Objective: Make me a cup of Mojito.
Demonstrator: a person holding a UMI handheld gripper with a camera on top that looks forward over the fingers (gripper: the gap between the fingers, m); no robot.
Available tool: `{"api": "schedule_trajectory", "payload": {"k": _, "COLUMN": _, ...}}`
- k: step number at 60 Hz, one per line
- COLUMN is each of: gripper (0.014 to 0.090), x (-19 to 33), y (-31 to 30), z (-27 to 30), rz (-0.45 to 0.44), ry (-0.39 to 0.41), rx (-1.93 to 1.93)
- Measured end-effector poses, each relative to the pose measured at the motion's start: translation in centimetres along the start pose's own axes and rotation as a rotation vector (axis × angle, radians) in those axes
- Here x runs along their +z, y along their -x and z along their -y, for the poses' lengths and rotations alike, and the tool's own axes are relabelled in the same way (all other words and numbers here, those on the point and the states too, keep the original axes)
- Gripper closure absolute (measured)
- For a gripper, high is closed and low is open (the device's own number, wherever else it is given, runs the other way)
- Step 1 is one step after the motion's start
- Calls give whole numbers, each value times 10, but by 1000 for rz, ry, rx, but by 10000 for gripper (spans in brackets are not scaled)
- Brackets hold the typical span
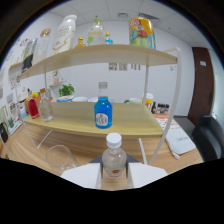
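Empty glass (pixel 61 158) just left of the tongs (pixel 114 176). Tongs pinching 1 small white-capped bottle (pixel 114 157) between both fingers; blue bottle (pixel 103 113) beyond on the shelf (pixel 75 119). Step looks like ingredient fetch; next: carry left, tilt over glass.

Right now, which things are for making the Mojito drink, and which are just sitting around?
For the drink:
- clear bottle with a white cap, held between the gripper fingers
- empty glass beside it
- blue bottle on the lower shelf, perhaps

Just sitting around:
- red bottle
- small potted plant
- colourful canister on the top shelf
- black chair
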Motion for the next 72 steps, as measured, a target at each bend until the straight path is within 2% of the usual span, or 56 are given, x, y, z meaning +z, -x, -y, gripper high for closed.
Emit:
{"api": "schedule_trajectory", "payload": {"k": 14, "gripper": 704, "x": 34, "y": 6, "z": -69, "rz": 49, "ry": 105, "rx": 65}}
{"api": "schedule_trajectory", "payload": {"k": 22, "gripper": 703, "x": 45, "y": 6, "z": -91, "rz": 60, "ry": 140, "rx": 65}}
{"api": "schedule_trajectory", "payload": {"k": 40, "gripper": 685, "x": 44, "y": 5, "z": -107, "rz": 65, "ry": 163, "rx": 69}}
{"api": "schedule_trajectory", "payload": {"k": 43, "gripper": 661, "x": 42, "y": 7, "z": -109, "rz": 69, "ry": 171, "rx": 75}}
{"api": "schedule_trajectory", "payload": {"k": 49, "gripper": 515, "x": 36, "y": 2, "z": -107, "rz": 53, "ry": 166, "rx": 69}}
{"api": "schedule_trajectory", "payload": {"k": 55, "gripper": 281, "x": 27, "y": -1, "z": -101, "rz": 28, "ry": 169, "rx": 75}}
{"api": "schedule_trajectory", "payload": {"k": 57, "gripper": 231, "x": 22, "y": 0, "z": -97, "rz": 26, "ry": 166, "rx": 86}}
{"api": "schedule_trajectory", "payload": {"k": 61, "gripper": 195, "x": 9, "y": 1, "z": -84, "rz": 6, "ry": 149, "rx": 96}}
{"api": "schedule_trajectory", "payload": {"k": 72, "gripper": 194, "x": -39, "y": 21, "z": -40, "rz": -26, "ry": 61, "rx": 107}}
